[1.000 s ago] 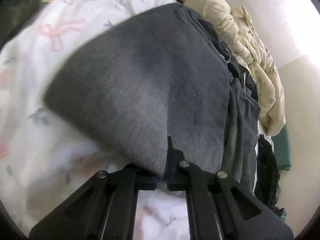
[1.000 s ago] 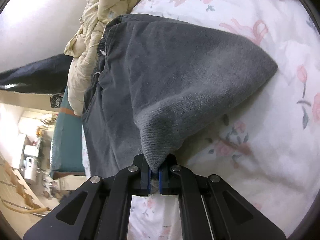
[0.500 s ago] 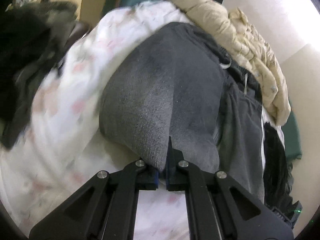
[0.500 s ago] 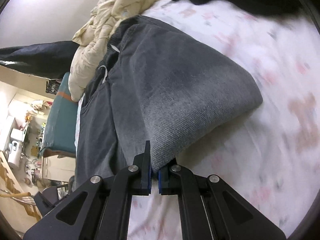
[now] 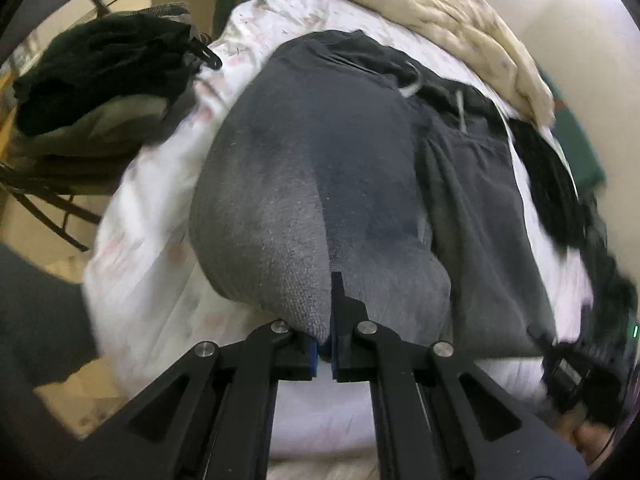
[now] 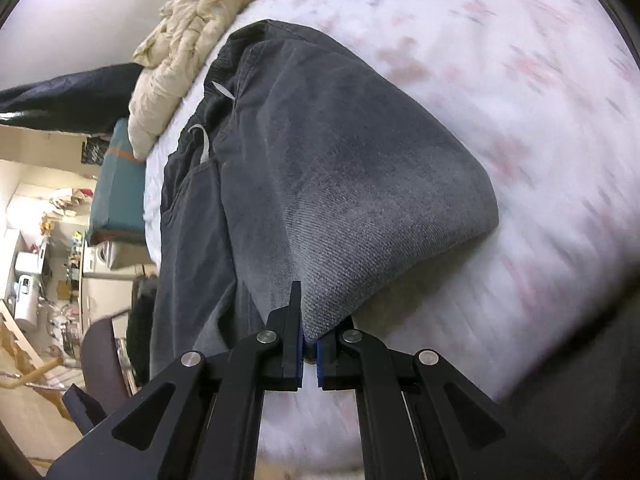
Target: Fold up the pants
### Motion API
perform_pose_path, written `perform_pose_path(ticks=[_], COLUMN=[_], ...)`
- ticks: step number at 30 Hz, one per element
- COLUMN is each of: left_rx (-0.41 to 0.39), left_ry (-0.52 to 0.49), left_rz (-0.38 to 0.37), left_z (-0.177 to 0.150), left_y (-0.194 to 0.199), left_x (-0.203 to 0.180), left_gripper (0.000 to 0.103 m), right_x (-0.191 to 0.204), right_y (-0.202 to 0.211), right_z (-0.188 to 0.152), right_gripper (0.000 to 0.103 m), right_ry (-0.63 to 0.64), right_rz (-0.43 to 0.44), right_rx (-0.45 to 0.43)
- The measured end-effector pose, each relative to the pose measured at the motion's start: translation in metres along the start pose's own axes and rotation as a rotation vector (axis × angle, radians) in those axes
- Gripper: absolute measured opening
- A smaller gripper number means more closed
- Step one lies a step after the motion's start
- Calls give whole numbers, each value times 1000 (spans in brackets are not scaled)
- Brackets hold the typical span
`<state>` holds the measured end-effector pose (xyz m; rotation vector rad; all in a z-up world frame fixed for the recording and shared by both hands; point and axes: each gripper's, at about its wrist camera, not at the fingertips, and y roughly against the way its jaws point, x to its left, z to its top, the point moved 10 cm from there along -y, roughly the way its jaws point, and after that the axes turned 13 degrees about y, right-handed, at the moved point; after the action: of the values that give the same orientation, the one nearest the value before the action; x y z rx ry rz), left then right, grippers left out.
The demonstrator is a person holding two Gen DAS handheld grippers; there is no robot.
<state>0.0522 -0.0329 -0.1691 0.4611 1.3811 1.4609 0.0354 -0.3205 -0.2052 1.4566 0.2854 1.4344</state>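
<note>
Bed (image 6: 520,128): white sheet with faint pink print; carries everything listed here. The print is smeared by blur in both views.

Quilt (image 5: 452,28): cream, crumpled, heaped along the bed's far edge by the wall.

Pants (image 6: 352,184): dark grey, lying along the bed; waistband end with a pale drawstring toward the quilt. The near end is raised off the sheet and doubled toward the waist, forming a rounded bulge.

Dark clothes pile (image 5: 104,76): black and olive items at the bed's side; individual pieces hard to tell apart.

Left hand-held gripper (image 5: 325,354): clenched on a corner of the raised pants edge.

Right hand-held gripper (image 6: 308,354): clenched on the other corner of the same edge.

Step in hand, as judged: the leg end is being carried over toward the waistband, the fold roughly mid-way. The next move calls for bringing both corners level over the waist, laying them down square, then letting go.

Hidden: the lower layer under the bulge; the bed's near edge behind the gripper frames; neither of the person's hands is clearly in view.
</note>
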Motion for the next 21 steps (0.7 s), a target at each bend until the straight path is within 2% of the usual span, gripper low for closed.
perform_pose_path(ticks=[4,6,8,9,10,11,13,17,19,21], left_rx=[58,132,139,146,158,165,137,58,-6,-89], left_ry=[-27,12,95,101,93,82,55,-5,-42,-93], left_rz=[45,63,84,125,150,144,115,31,0,-11], left_z=[-41,-55,-62,-65,-69,-70,-66,-42,-17,18], left_y=[19,10,4,1,-1,0,12,50,69,85], left_x=[22,38,60,68,72,71,63,41,24,12], left_gripper=[3,7,8,19,37,46,64,76,82,84], right_x=[-7,-17,-15,-15,-15,-14,-4,39,63,85], right_y=[22,21,17,14,11,8,5,21,34,44], right_z=[-40,-53,-51,-51,-53,-56,-63,-65,-57,-44], right_gripper=[4,9,14,34,48,68,69,69,69,69], right_ry=[-20,-67,-48,-47,-51,-62,-35,122,172,215], right_rz=[-27,-45,-77,-103,-110,-107,-83,-44,2,48], right_rx=[74,115,116,125,141,155,185,170,131,94])
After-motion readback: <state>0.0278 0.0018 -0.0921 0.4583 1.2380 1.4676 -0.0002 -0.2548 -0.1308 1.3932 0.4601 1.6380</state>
